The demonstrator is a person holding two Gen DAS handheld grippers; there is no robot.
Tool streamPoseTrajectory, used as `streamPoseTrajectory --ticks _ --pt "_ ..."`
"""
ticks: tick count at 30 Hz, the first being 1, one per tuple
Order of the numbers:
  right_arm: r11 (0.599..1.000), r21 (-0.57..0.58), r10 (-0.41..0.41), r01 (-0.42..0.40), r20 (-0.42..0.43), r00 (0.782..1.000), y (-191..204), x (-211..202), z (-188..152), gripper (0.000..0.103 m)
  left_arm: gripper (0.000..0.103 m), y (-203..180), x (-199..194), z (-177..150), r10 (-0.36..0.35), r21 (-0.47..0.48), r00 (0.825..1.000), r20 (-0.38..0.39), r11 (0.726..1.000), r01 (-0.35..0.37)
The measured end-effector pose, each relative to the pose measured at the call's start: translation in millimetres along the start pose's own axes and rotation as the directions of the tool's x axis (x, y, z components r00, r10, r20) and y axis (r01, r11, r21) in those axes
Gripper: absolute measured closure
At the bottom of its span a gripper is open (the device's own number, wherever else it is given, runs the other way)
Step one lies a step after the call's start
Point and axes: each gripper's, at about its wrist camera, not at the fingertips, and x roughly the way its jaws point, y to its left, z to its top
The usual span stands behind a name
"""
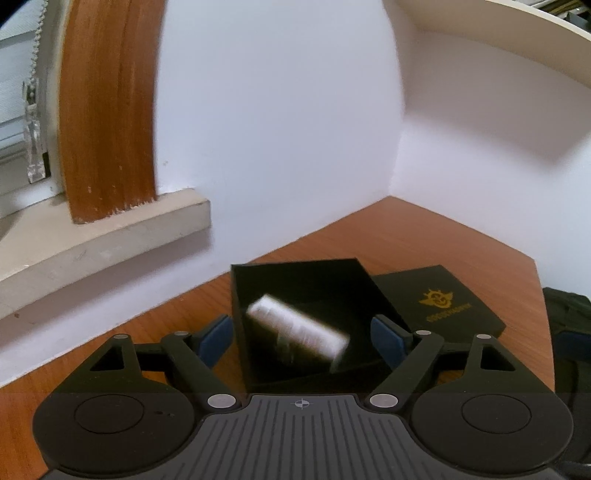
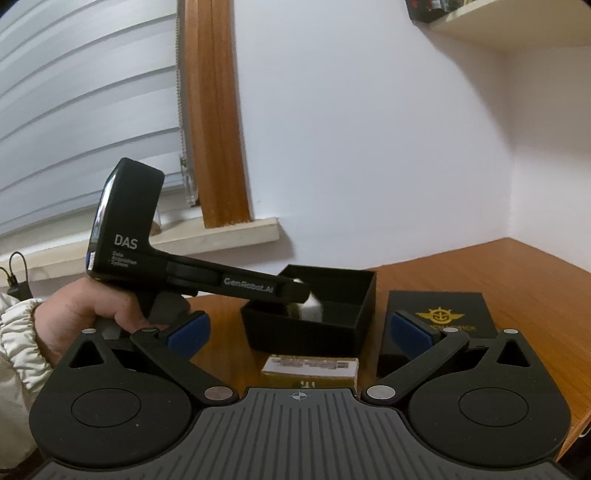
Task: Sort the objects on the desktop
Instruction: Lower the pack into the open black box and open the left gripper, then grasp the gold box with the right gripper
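Observation:
An open black box point(image 1: 306, 295) stands on the wooden desk point(image 1: 461, 251). A white cylinder point(image 1: 297, 326), blurred, is inside the box between the wide-open fingers of my left gripper point(image 1: 301, 334), apart from both pads. In the right wrist view the left gripper reaches over the box point(image 2: 314, 321), with the white cylinder point(image 2: 310, 304) just past its tip. My right gripper point(image 2: 299, 332) is open and empty, above a small gold and white box point(image 2: 310, 367) in front of the black box.
The black lid with a gold logo point(image 1: 439, 302) lies right of the box; it also shows in the right wrist view point(image 2: 439, 314). A window sill point(image 1: 110, 236) and white walls bound the desk. A shelf point(image 2: 517, 29) hangs above right. A dark object point(image 1: 569, 321) sits at the desk's right edge.

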Motion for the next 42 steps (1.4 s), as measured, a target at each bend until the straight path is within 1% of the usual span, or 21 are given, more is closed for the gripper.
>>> streamPoseTrajectory --ticks 4,6,9,10,13,16,18,22,25,29,31,34,38,39,41,42 --pt "1.000 -0.002 0.001 -0.001 0.005 1.000 1 -1 0 0.000 0.018 6 -2 3 0.036 0.010 0.999 0.020 0.999 -0.036" --pt "1.000 -0.003 0.003 -0.003 0.005 1.000 1 -2 0 0.000 0.017 10 0 7 0.075 0.022 0.996 0.037 0.997 -0.076" --pt "1.000 -0.002 0.004 -0.004 0.004 1.000 1 -2 -1 0.000 0.017 14 6 10 0.122 0.040 0.992 0.041 0.992 -0.123" --pt "1.000 -0.001 0.003 -0.003 0.004 1.000 0 -2 -2 0.000 0.017 16 9 11 0.127 0.040 0.991 0.035 0.991 -0.128" --pt "1.000 0.004 0.002 -0.002 0.004 1.000 -1 -1 -2 0.000 0.017 18 20 8 0.128 0.044 0.992 0.001 0.991 -0.128" --pt "1.000 0.008 0.000 0.000 0.004 1.000 -4 -1 -2 0.000 0.017 14 26 2 0.113 0.066 0.993 -0.034 0.992 -0.111" --pt "1.000 0.009 -0.002 0.002 0.004 1.000 -5 -1 -3 0.000 0.017 11 27 -1 0.088 0.067 0.995 -0.038 0.994 -0.086" --pt "1.000 0.018 -0.002 0.002 0.003 1.000 -8 0 -4 0.000 0.017 2 28 -1 0.054 0.098 0.997 -0.051 0.994 -0.049" --pt "1.000 0.023 0.000 0.000 -0.001 1.000 -9 1 -5 0.000 0.016 1 28 -2 0.052 0.100 0.997 -0.054 0.994 -0.046" --pt "1.000 0.027 0.006 -0.006 -0.005 1.000 -9 3 -6 0.000 0.011 10 25 -6 0.049 0.075 0.997 -0.065 0.996 -0.044" --pt "1.000 0.029 0.010 -0.010 -0.004 1.000 -9 4 -6 0.000 0.010 14 23 -8 0.049 0.073 0.996 -0.069 0.996 -0.044" --pt "0.999 0.033 0.016 -0.016 -0.004 1.000 -8 5 -6 0.000 0.010 17 17 -10 0.066 0.089 0.995 -0.069 0.994 -0.060" --pt "0.999 0.034 0.023 -0.023 -0.004 1.000 -7 6 -7 0.000 0.010 19 17 -9 0.072 0.101 0.995 -0.072 0.993 -0.065" --pt "0.999 0.034 0.022 -0.022 -0.004 1.000 -7 5 -8 0.000 0.010 18 19 -9 0.087 0.113 0.994 -0.069 0.991 -0.078" --pt "0.999 0.035 0.019 -0.019 -0.005 1.000 -7 4 -8 0.000 0.010 20 24 -9 0.142 0.139 0.988 -0.059 0.981 -0.133" --pt "0.999 0.035 0.018 -0.018 -0.005 1.000 -7 4 -9 0.000 0.010 23 27 -9 0.147 0.130 0.987 -0.063 0.982 -0.137"
